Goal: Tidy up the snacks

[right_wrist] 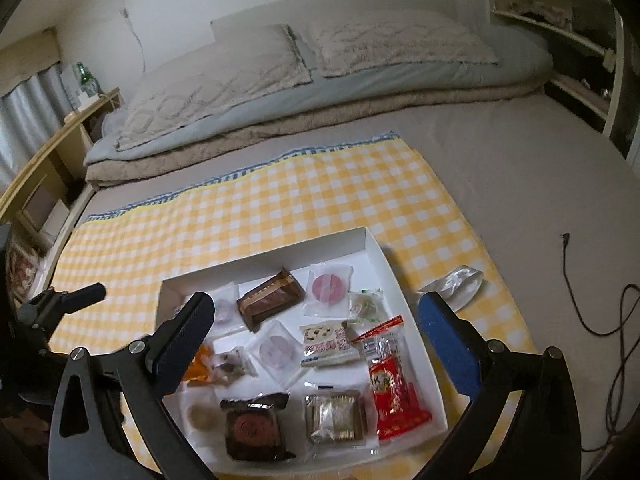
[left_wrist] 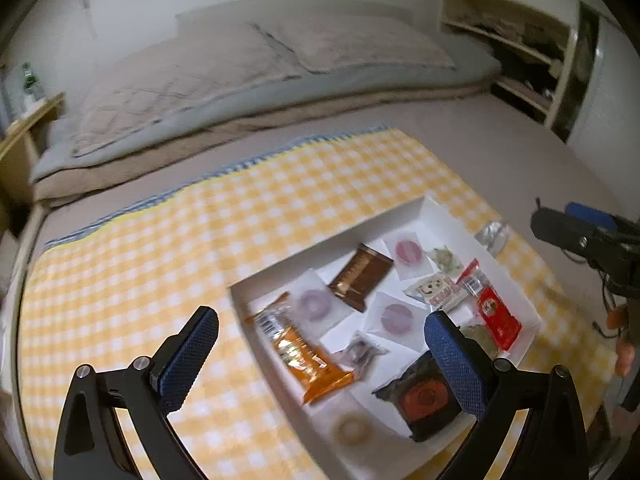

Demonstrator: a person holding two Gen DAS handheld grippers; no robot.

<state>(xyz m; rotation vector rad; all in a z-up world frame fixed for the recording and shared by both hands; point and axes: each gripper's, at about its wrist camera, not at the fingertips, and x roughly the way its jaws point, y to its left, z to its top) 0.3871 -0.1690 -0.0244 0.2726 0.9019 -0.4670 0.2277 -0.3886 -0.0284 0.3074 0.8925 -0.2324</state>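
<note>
Left tongs [left_wrist: 320, 360] agape, crinkly foil packets, shallow white box [right_wrist: 376, 248]

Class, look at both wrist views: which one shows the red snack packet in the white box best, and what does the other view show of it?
The right wrist view shows the red snack packet best: sharp, whole, lying in the white box. In the left wrist view the packet is smaller, blurred and near the box's right edge.

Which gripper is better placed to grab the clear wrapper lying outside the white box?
Right. The clear wrapper lies beside the box's right wall, just past the open right gripper.
</note>
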